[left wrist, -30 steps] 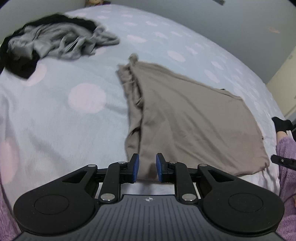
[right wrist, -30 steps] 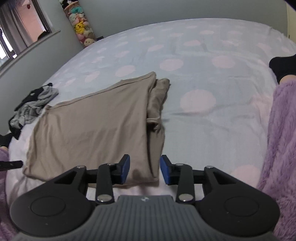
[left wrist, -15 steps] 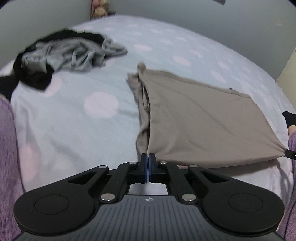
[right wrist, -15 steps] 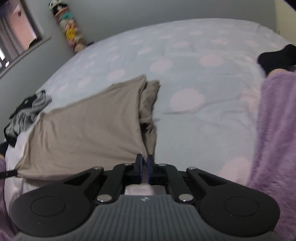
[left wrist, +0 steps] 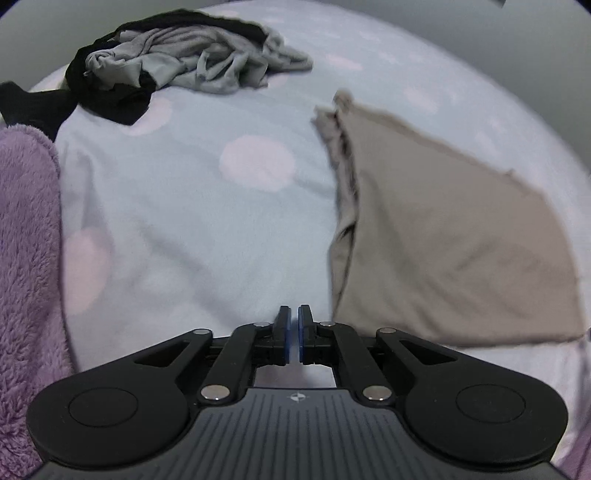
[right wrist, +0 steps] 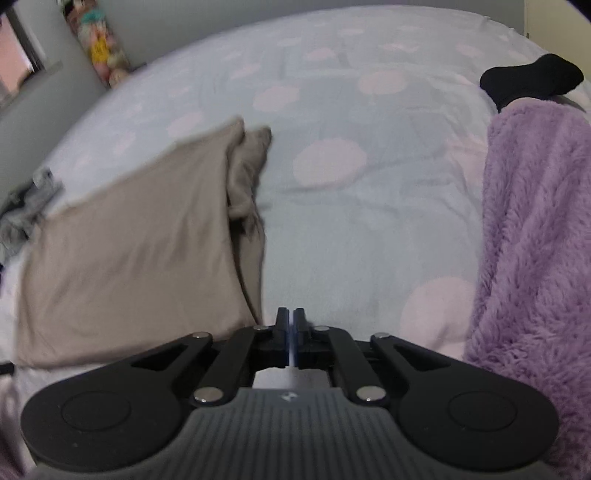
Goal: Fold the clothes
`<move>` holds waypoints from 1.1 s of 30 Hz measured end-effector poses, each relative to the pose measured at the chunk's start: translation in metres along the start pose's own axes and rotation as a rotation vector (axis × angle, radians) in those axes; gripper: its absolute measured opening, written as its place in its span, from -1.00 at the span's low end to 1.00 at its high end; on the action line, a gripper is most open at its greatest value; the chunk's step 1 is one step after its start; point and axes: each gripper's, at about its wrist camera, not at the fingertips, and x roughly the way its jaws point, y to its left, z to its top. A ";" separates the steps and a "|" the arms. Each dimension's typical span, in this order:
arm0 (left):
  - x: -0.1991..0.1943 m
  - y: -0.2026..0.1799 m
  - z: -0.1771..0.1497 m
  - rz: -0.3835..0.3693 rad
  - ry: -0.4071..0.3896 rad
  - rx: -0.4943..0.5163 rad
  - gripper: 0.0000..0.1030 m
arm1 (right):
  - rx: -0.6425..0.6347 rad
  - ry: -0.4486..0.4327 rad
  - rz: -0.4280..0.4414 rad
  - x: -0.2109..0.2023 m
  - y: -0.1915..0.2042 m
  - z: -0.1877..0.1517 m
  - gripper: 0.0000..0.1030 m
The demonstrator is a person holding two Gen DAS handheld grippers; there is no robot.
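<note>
Bedding (left wrist: 177, 229), pale blue with pink dots, spreads ahead of both pinched-together, empty grippers (left wrist: 294, 334) (right wrist: 290, 338). Grey walls (right wrist: 177, 22) rise beyond.

the right gripper (right wrist: 290, 325) sits low in the right wrist view, its jaws drawn together with only a thin slit between the blue pads, and no cloth is visible between them. just to its left lies the taupe garment (right wrist: 140, 251), spread flat on the pale blue bedspread (right wrist: 369, 229) with pink dots, its bunched edge running away from the gripper. a purple fleece leg (right wrist: 535, 240) fills the right side, ending in a black sock (right wrist: 532, 79).
</note>
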 end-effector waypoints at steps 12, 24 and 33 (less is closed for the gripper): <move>0.019 -0.021 -0.005 -0.055 0.072 0.088 -0.72 | -0.095 0.094 0.050 0.024 0.018 -0.002 -0.52; 0.016 -0.019 -0.009 0.079 0.096 0.090 -1.00 | -0.079 0.111 -0.077 0.021 0.010 -0.006 -1.00; -0.004 0.005 0.008 -0.004 -0.093 -0.091 -0.83 | 0.017 -0.025 0.060 0.006 0.000 0.002 -0.39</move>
